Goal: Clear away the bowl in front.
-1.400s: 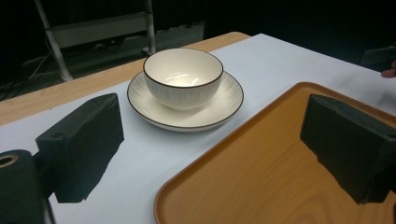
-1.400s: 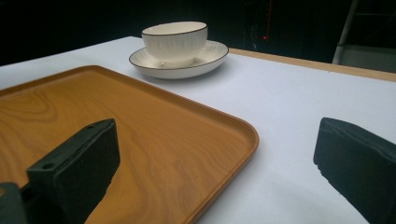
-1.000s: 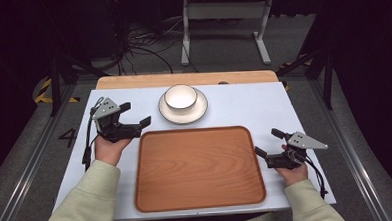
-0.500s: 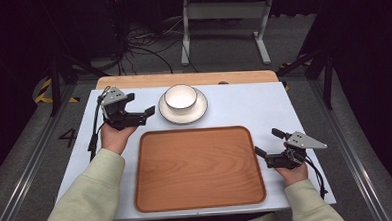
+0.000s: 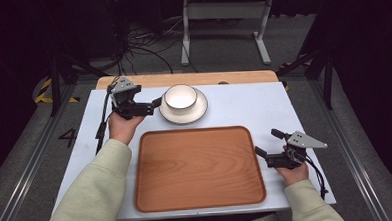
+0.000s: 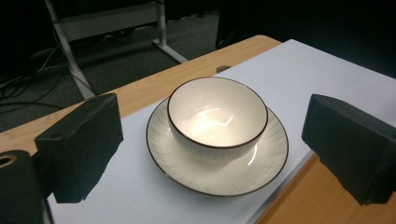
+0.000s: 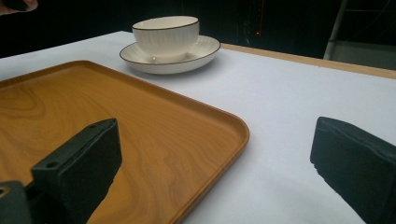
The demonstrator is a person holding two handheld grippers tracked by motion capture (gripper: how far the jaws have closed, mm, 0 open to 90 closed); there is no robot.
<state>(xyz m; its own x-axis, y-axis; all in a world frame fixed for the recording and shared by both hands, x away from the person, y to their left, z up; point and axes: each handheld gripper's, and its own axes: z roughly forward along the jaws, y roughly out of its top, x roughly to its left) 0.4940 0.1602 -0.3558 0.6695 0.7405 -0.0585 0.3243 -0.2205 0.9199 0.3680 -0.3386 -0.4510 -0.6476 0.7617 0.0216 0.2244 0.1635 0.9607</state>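
High view: empty bowl (image 5: 180, 98) on saucer (image 5: 196, 110), bare wooden tray (image 5: 198, 168) (white table (image 5: 244, 106)); left gripper (image 5: 153, 105) and right gripper (image 5: 267, 142) jaws both spread.

Cream bowl (image 6: 217, 116) with dark brown rim and fine ribbing, matching cream plate (image 6: 217, 170), orange-brown wood-grain tray (image 5: 198, 168), white table cover (image 5: 244, 106), black gripper jaws.

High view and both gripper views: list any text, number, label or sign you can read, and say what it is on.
"4": a large dark numeral on the grey floor left of the table.
Bowl, saucer, wooden tray: no words, brand or label on them.
Yellow and black stripes on the floor: hazard marking, no lettering.
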